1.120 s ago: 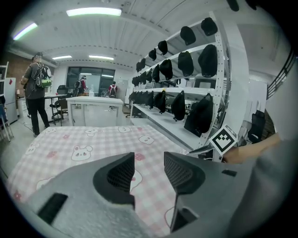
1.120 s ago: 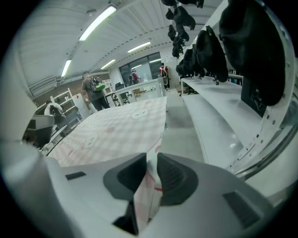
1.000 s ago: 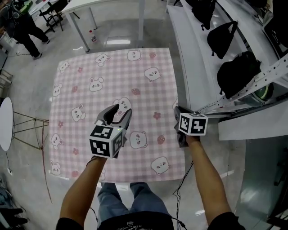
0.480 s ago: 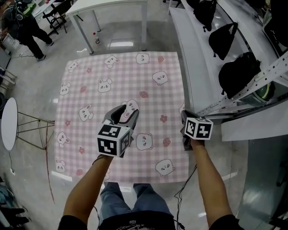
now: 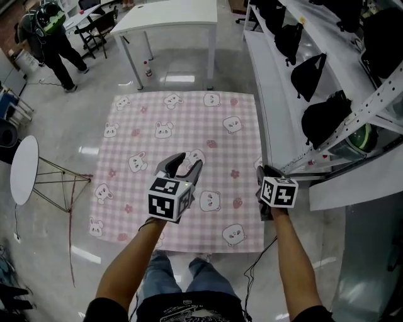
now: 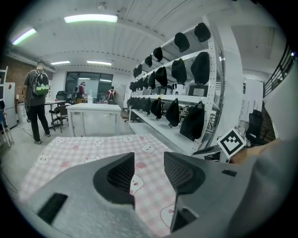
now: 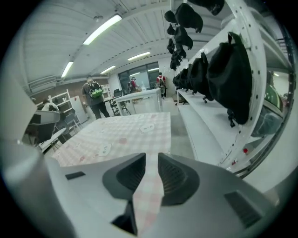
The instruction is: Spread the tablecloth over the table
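A pink checked tablecloth [image 5: 182,126] with bunny prints lies flat over the table, also shown in the left gripper view [image 6: 74,151] and the right gripper view [image 7: 125,132]. My left gripper [image 5: 184,162] hovers over the cloth's near middle, open, with nothing between its fingers [image 6: 149,169]. My right gripper [image 5: 263,171] is at the cloth's near right edge. Its jaws have just been opening, and a strip of the cloth's edge still runs between them [image 7: 151,179] with the pads no longer squeezing it.
White shelving with black backpacks [image 5: 324,116] runs close along the right. A white table [image 5: 170,16] stands beyond the cloth, with a bottle [image 5: 148,68] on the floor by its leg. A round white side table [image 5: 24,179] stands at the left, and a person [image 5: 53,31] at the far left.
Both grippers have lifted a little over the cloth. The head view has pulled back and shows more of the floor and the far table. The cloth lies as before.
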Demonstrator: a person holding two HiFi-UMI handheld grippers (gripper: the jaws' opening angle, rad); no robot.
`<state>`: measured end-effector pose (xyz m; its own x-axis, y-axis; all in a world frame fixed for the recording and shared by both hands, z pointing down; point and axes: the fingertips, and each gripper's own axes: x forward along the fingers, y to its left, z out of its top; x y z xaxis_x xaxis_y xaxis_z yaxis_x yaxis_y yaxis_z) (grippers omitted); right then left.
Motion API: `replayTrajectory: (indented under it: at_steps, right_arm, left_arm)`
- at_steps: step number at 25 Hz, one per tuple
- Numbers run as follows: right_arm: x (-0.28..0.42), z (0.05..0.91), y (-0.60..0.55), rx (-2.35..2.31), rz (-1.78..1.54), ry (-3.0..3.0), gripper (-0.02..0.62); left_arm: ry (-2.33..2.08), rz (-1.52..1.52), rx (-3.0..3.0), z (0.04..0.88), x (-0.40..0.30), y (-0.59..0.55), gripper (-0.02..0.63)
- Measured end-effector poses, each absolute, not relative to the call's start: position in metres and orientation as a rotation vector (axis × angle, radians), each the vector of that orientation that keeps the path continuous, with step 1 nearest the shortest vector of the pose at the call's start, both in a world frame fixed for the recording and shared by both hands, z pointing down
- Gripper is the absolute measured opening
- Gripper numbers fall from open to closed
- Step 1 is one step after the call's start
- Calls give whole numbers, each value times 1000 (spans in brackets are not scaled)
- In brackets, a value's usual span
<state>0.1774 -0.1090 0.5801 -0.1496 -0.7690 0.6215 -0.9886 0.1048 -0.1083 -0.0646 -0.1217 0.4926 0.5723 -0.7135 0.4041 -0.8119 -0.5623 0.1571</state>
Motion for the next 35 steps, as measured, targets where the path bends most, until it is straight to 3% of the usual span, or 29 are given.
replayTrajectory:
  at_steps: [10, 18, 29, 35]
  right_arm:
    - [110, 454, -70, 1748, 624, -2161, 63]
    - [38, 373, -46, 1746, 466, -2264, 7]
    - [-32, 327, -34, 1662, 286, -2365, 3]
    - [-47, 329, -29, 1634, 231, -2366, 3]
  left_arm:
    - [-1307, 358, 2524, 415, -92, -83, 175]
    - [-1387, 301, 2589, 356, -163, -65, 133]
    - [-1438, 387, 2616, 349, -229, -59, 8]
    - [-1446, 435, 2656, 350, -235, -57, 6]
